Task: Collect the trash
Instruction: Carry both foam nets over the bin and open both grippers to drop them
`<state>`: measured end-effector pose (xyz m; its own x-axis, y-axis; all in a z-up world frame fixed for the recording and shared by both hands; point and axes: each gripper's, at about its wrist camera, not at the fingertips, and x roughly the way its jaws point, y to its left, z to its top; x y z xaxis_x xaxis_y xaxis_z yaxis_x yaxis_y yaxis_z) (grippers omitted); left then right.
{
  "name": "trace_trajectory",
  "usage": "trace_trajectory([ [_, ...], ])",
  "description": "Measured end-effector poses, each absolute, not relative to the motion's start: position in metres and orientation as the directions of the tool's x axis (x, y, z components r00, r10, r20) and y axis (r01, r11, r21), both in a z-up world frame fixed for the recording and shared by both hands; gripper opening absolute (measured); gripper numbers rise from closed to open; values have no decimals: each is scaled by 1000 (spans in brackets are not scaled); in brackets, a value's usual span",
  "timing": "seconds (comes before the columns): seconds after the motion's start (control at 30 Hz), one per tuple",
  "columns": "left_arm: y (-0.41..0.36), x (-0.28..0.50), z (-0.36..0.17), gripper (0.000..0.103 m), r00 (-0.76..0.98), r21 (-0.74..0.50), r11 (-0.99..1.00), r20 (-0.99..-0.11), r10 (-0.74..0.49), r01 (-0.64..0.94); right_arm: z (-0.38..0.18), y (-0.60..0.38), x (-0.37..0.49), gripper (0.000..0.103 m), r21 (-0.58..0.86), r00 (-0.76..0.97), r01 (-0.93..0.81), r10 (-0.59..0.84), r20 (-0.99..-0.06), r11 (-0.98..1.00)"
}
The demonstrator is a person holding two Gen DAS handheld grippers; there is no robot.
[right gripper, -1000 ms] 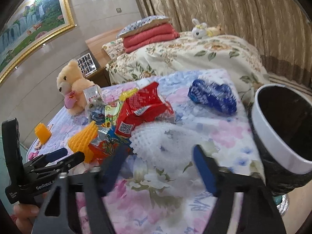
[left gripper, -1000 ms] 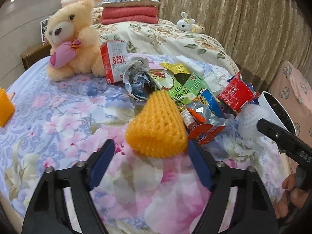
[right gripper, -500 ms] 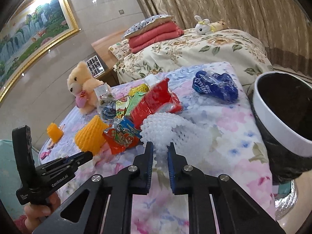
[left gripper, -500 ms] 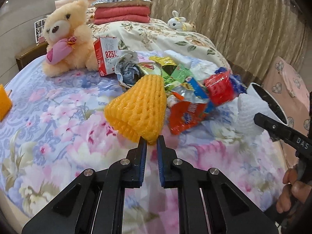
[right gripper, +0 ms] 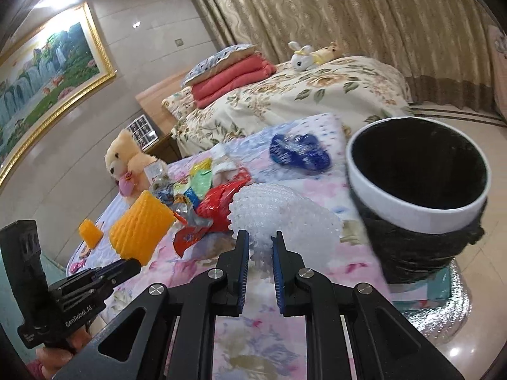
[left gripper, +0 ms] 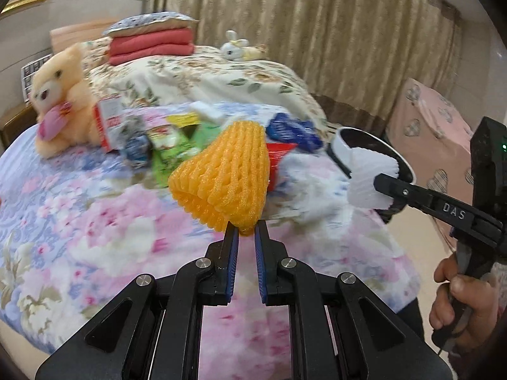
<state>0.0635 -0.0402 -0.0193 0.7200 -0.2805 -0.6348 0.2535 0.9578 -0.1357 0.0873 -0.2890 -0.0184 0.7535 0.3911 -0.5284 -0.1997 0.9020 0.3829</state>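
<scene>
My left gripper (left gripper: pixel 243 231) is shut on the lower edge of an orange foam fruit net (left gripper: pixel 221 177), lifted off the floral bedspread. My right gripper (right gripper: pixel 259 237) is shut on a white foam fruit net (right gripper: pixel 272 209), also raised. In the left wrist view the white net (left gripper: pixel 369 179) hangs in front of the black bin with a white rim (left gripper: pixel 343 145). That bin (right gripper: pixel 412 209) stands just right of the bed in the right wrist view. A pile of wrappers (right gripper: pixel 202 196) lies behind both nets, and a blue wrapper (right gripper: pixel 299 152) lies apart near the bed's far edge.
A teddy bear (left gripper: pixel 58 95) sits at the bed's back left beside a red and white carton (left gripper: pixel 106 123). A second orange foam piece (right gripper: pixel 90 232) lies at the bed's left edge. Another bed with folded red blankets (right gripper: pixel 234 76) stands behind. A person's hand (left gripper: pixel 459 297) grips the right tool.
Both grippers closed on their foam nets, orange in the left and white in the right, and lifted them off the bedspread, moving right toward the bin.
</scene>
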Motion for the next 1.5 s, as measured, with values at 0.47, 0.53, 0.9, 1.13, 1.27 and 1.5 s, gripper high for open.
trace_trajectory([
  [0.47,-125,85,-13,10,663,-116,897,-634,-398,427,-7,-347,88,14,397,798,-108,318,-512,911],
  [0.53,-135,90,-13,10,651,-117,890,-640,-407,441,-7,-357,91,14,401,801,-94,309,-514,911],
  [0.9,-171,113,-8,10,620,-117,864,-650,-440,490,0,-391,104,14,419,815,-56,284,-505,906],
  [1.13,-195,128,-5,10,602,-111,847,-655,-456,521,7,-412,116,14,426,831,-31,260,-492,904],
  [1.27,-211,136,-7,10,585,-104,837,-669,-458,537,1,-421,126,14,431,823,-14,255,-508,902],
  [1.5,-235,155,-6,10,554,-103,821,-690,-465,561,-12,-437,142,14,443,799,9,260,-542,896],
])
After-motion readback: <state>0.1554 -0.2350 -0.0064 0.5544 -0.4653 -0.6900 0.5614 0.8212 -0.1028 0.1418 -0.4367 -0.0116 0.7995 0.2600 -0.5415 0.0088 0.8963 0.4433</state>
